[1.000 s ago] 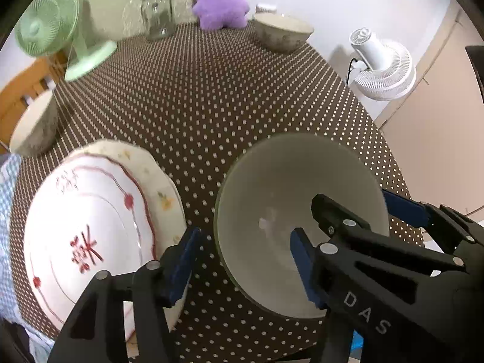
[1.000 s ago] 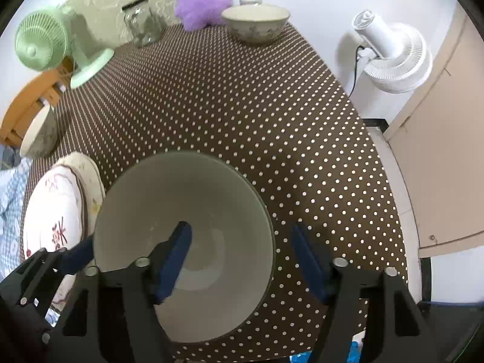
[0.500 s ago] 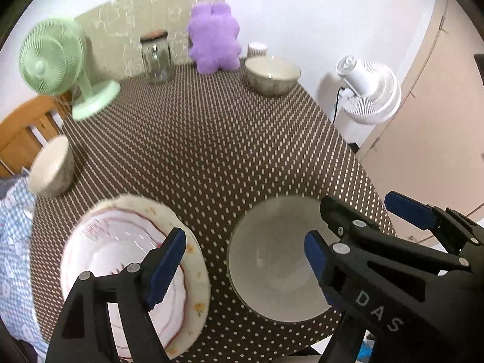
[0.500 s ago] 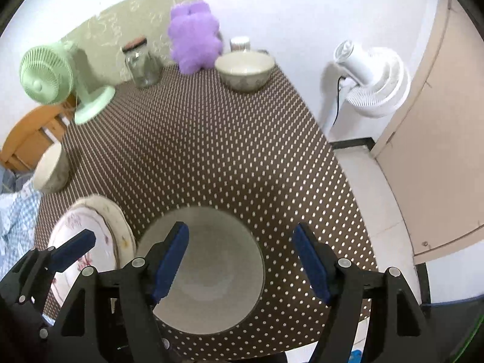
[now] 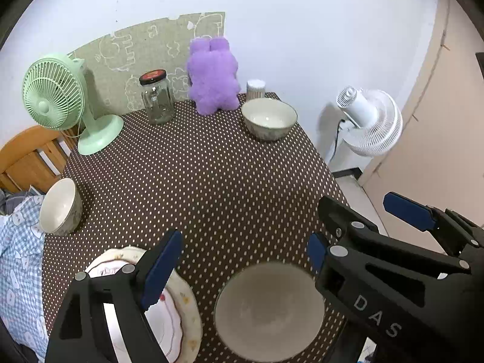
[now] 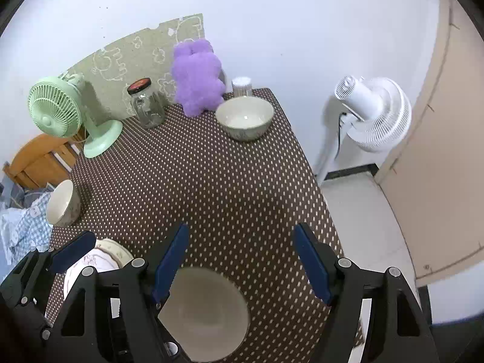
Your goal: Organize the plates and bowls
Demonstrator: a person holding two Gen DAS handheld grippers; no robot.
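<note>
A pale green-grey bowl [image 5: 269, 308] sits at the near edge of the dotted brown table [image 5: 205, 178]; it also shows in the right wrist view [image 6: 208, 314]. A stack of floral plates [image 5: 178, 311] lies left of it, partly hidden by my left gripper; it also shows in the right wrist view [image 6: 103, 257]. A second bowl [image 5: 269, 118] stands at the far right, a third [image 5: 60, 207] at the left edge. My left gripper [image 5: 242, 263] and right gripper [image 6: 242, 264] are both open and empty, raised above the near bowl.
At the back stand a green desk fan [image 5: 63, 99], a glass jar [image 5: 157, 96], a purple plush toy [image 5: 213, 75] and a small white container [image 5: 255, 88]. A white floor fan [image 5: 369, 121] stands right of the table. A wooden chair [image 5: 27, 157] and checked cloth [image 5: 18, 257] are at the left.
Both grippers have lifted up and back from the near bowl, which stays on the table. The view has widened to show the whole table and back wall.
</note>
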